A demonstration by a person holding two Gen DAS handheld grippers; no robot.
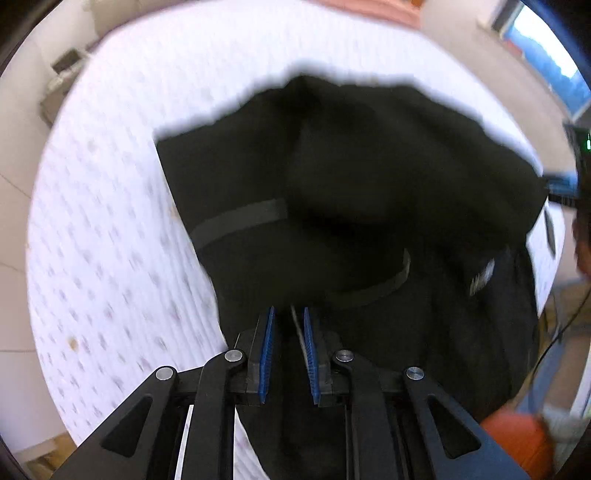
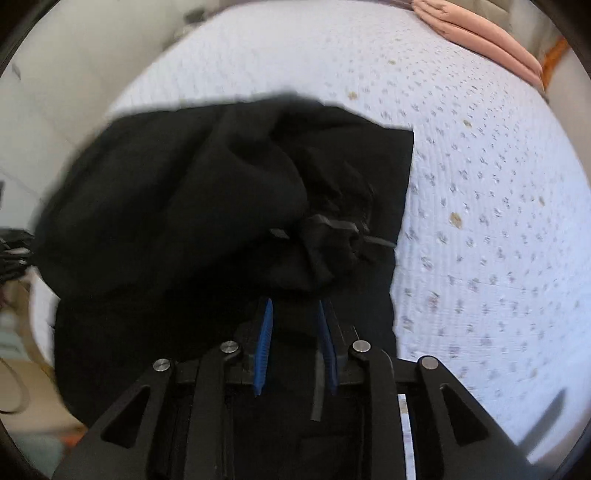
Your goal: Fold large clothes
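A large black garment [image 1: 351,192] lies bunched on a white patterned bed sheet [image 1: 103,229]; it also shows in the right wrist view [image 2: 177,206]. It has grey bands [image 1: 240,221] and a rumpled fold [image 2: 332,243]. My left gripper [image 1: 289,314] is shut on the garment's near edge, with cloth between the blue pads [image 1: 267,343]. My right gripper [image 2: 295,306] is shut on the garment's near edge too, with cloth and a grey strip [image 2: 317,391] between its blue pads [image 2: 264,343]. The other gripper's blue pad [image 1: 561,182] shows at the garment's right side.
The white sheet [image 2: 498,221] spreads to the right of the garment. A pink folded cloth [image 2: 480,33] lies at the far bed edge. Furniture [image 1: 62,81] stands beyond the bed at left. A window [image 1: 546,48] is at the far right. An orange object [image 1: 517,439] lies low right.
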